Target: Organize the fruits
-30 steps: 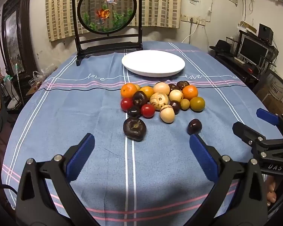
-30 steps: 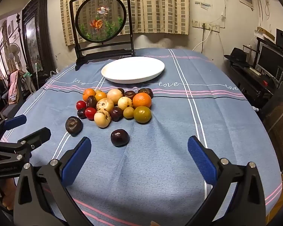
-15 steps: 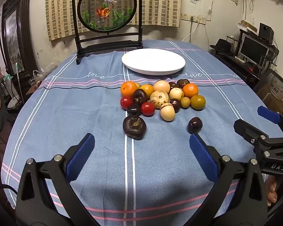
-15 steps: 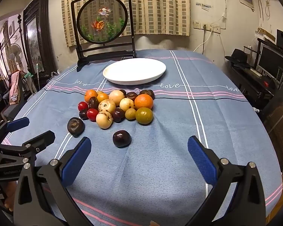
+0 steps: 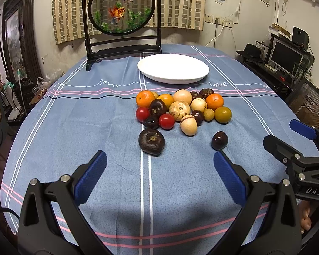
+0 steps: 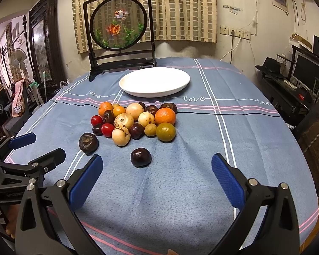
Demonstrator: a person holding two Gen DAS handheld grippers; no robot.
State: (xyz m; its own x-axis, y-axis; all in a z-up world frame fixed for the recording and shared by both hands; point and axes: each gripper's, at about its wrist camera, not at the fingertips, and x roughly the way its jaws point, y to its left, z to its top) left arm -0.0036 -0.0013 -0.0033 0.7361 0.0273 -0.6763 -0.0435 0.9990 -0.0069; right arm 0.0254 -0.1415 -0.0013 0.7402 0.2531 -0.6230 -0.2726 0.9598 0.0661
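A pile of small fruits (image 5: 180,108) (image 6: 136,119) lies mid-table: oranges, red tomatoes, pale round fruits and dark ones. Two dark fruits sit apart in front: a large wrinkled one (image 5: 151,142) (image 6: 88,143) and a smaller glossy one (image 5: 219,140) (image 6: 140,157). Behind the pile stands a white plate (image 5: 173,68) (image 6: 154,81) with nothing on it. My left gripper (image 5: 159,167) is open, just short of the wrinkled fruit. My right gripper (image 6: 157,170) is open, with the glossy fruit just ahead of its left finger. Each gripper shows at the edge of the other's view.
A blue striped tablecloth (image 5: 95,110) covers the round table. A black-framed goldfish screen (image 5: 122,17) stands at the back left of the plate. A desk with a monitor (image 5: 285,57) is off the table's right side, and furniture crowds the left.
Both grippers have moved a little forward toward the fruits and stay open. No fruit has moved.
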